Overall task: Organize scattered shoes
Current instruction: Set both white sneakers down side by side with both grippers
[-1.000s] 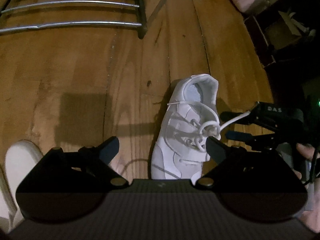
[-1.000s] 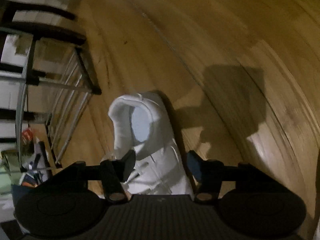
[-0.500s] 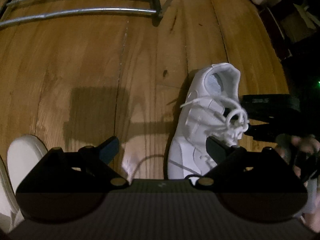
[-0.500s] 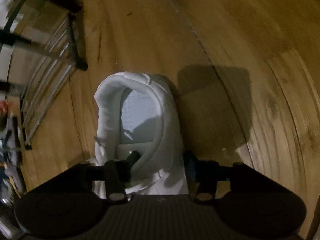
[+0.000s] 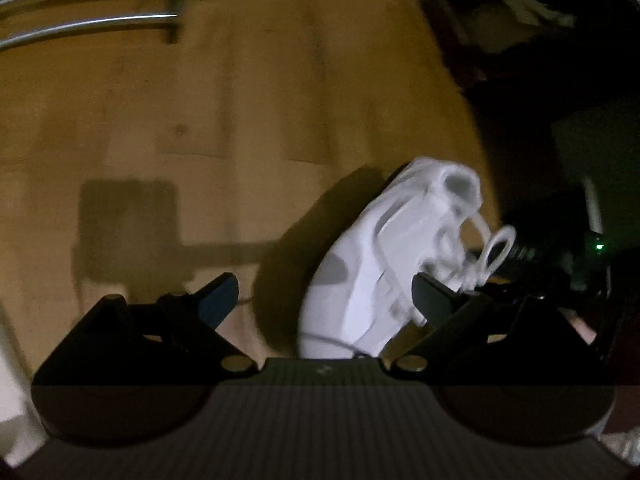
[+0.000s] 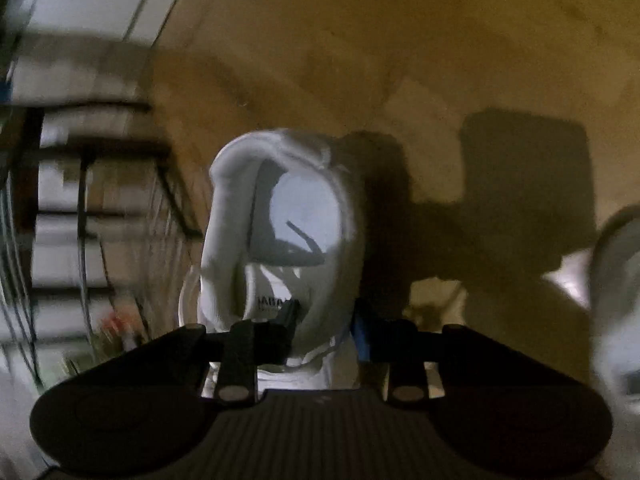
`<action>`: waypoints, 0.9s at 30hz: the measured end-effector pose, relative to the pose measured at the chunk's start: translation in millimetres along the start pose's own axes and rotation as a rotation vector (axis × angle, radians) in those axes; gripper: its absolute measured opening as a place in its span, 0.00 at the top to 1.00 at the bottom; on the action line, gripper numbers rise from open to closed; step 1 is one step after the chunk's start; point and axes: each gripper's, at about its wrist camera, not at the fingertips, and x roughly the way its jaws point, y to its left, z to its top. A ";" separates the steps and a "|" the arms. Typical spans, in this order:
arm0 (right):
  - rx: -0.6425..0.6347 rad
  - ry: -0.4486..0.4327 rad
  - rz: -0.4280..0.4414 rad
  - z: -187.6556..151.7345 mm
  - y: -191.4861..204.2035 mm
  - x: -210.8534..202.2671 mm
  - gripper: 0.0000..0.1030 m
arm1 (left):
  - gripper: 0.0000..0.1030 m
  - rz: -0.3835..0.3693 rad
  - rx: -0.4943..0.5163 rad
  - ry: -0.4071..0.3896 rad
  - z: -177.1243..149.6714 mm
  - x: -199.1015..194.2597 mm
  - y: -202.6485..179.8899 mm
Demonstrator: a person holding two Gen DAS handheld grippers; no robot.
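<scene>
R gripper [image 6: 324,320] just closing, clamped on white sneaker [image 6: 280,240] collar wall, lifted off wood floor [image 6: 440,40]. L gripper [image 5: 320,296] wide open, empty. Keep grip firm, carry level to rack [image 5: 80,4]; mind dangling laces.

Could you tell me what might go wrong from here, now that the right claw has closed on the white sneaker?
The right claw has just been closing on one side wall of the white sneaker, by its opening; that soft, off-centre pinch may let it swing or slip. Its loose lace loop hangs free and could snag. The open left claw sits close beside the sneaker and might bump it.
</scene>
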 end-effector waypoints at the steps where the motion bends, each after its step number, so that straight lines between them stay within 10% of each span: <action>1: -0.059 0.040 -0.057 -4.6 3.3 -13.4 0.72 | 0.08 -0.008 0.015 0.009 -2.9 1.5 -5.1; 8: -0.248 0.195 -0.281 -50.7 -2.7 -16.6 0.51 | 0.08 0.016 0.056 0.088 -42.8 12.9 -19.4; 11: -0.271 0.068 -0.153 -77.2 -4.8 -57.6 0.48 | 0.08 0.034 0.036 0.097 -57.6 15.8 -14.2; 14: -0.315 -0.154 -0.030 -108.3 -19.8 -129.2 0.12 | 0.08 0.070 0.046 0.090 -64.1 19.8 -15.8; 20: -0.376 -0.354 -0.285 -148.1 -68.6 -187.7 0.11 | 0.08 0.085 0.083 0.135 -71.1 44.9 -37.8; 27: -0.456 -0.356 -0.317 -163.1 -95.0 -156.7 0.13 | 0.07 0.110 0.181 0.150 -68.2 83.2 -65.4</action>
